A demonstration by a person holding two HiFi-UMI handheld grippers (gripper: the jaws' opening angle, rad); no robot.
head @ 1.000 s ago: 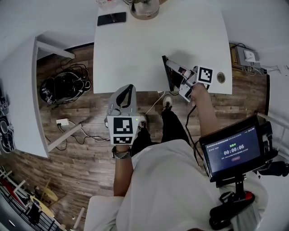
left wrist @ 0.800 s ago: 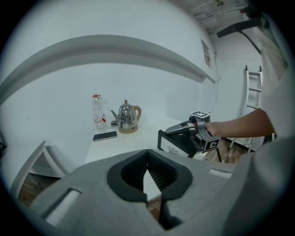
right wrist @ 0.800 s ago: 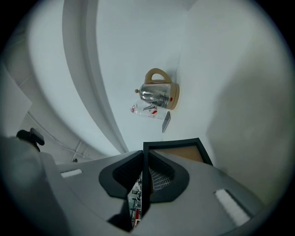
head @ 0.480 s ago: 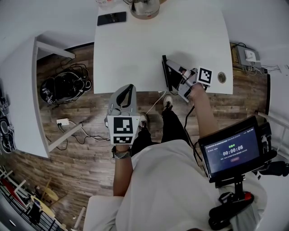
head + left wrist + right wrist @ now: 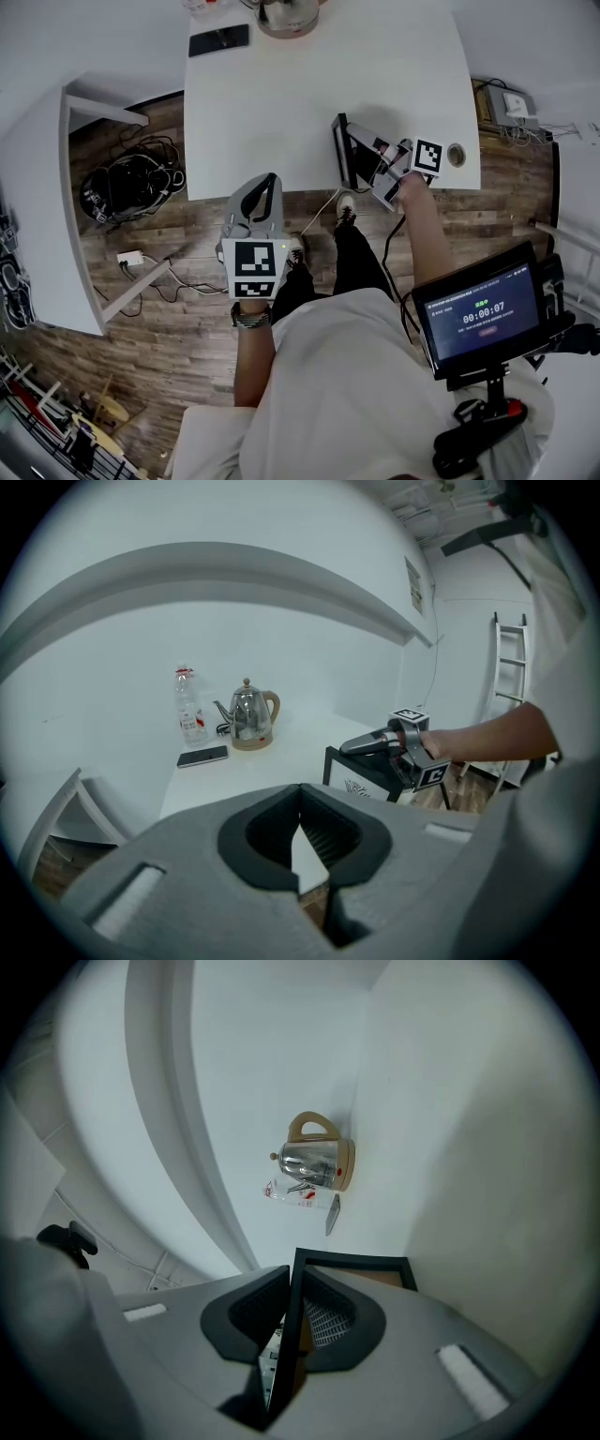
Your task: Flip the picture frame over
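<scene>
The black picture frame [image 5: 342, 150] stands on edge near the front right of the white table [image 5: 281, 103], its brown back showing in the right gripper view [image 5: 361, 1277]. My right gripper [image 5: 367, 157] is shut on the frame's rim, and the thin black edge runs between its pads [image 5: 292, 1312]. In the left gripper view the frame [image 5: 361, 775] and the right gripper [image 5: 375, 744] appear at the right. My left gripper [image 5: 263, 186] hangs over the floor just short of the table's near edge. Its jaws [image 5: 300, 822] are shut with nothing in them.
At the table's far edge are a steel kettle [image 5: 292, 11], a black phone [image 5: 218, 40] and a water bottle [image 5: 190, 708]. A round cable hole [image 5: 456, 156] sits by the table's right corner. A white shelf unit [image 5: 42, 187] and tangled cables [image 5: 131, 183] lie to the left.
The right gripper has tipped the frame a little steeper on its edge and shifted slightly left. The left gripper has stayed where it was.
</scene>
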